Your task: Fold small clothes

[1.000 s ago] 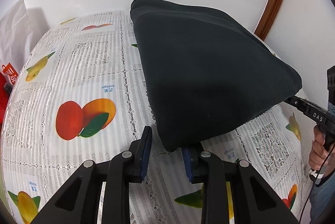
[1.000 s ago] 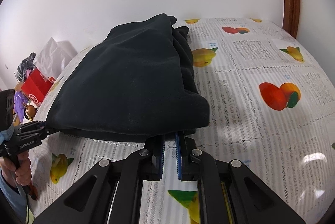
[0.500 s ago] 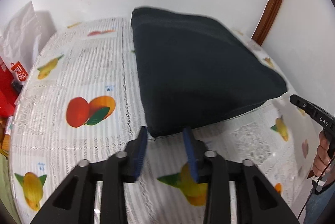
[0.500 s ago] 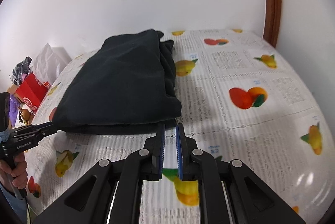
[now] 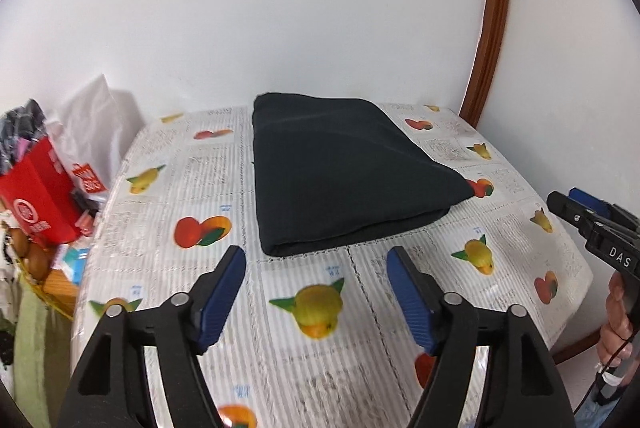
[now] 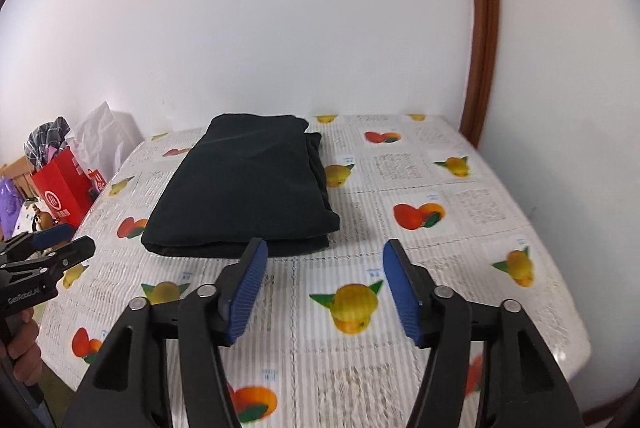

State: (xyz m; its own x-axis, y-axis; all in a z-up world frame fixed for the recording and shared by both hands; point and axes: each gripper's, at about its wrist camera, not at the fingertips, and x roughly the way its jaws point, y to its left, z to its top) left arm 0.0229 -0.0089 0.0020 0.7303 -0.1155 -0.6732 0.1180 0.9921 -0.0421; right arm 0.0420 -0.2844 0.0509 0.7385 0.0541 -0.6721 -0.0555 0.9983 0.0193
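A black garment (image 5: 340, 171) lies folded into a flat rectangle on the fruit-print tablecloth (image 5: 168, 195); it also shows in the right wrist view (image 6: 248, 191). My left gripper (image 5: 316, 256) is open and empty, held back from the garment's near edge above the table. My right gripper (image 6: 324, 252) is open and empty, also pulled back from the near edge. Each gripper shows in the other's view: the right one (image 5: 580, 211) at the right, the left one (image 6: 56, 248) at the left.
A red paper bag (image 5: 36, 195) and a white plastic bag (image 5: 92, 123) stand off the table's left edge. A white wall lies behind the table, with a brown door frame (image 5: 488, 39) at the right. The table's near right edge (image 6: 576, 344) is rounded.
Both grippers let go of the black garment, opened wide and pulled back and up. The garment dropped from a lifted fold to lying flat on the table.
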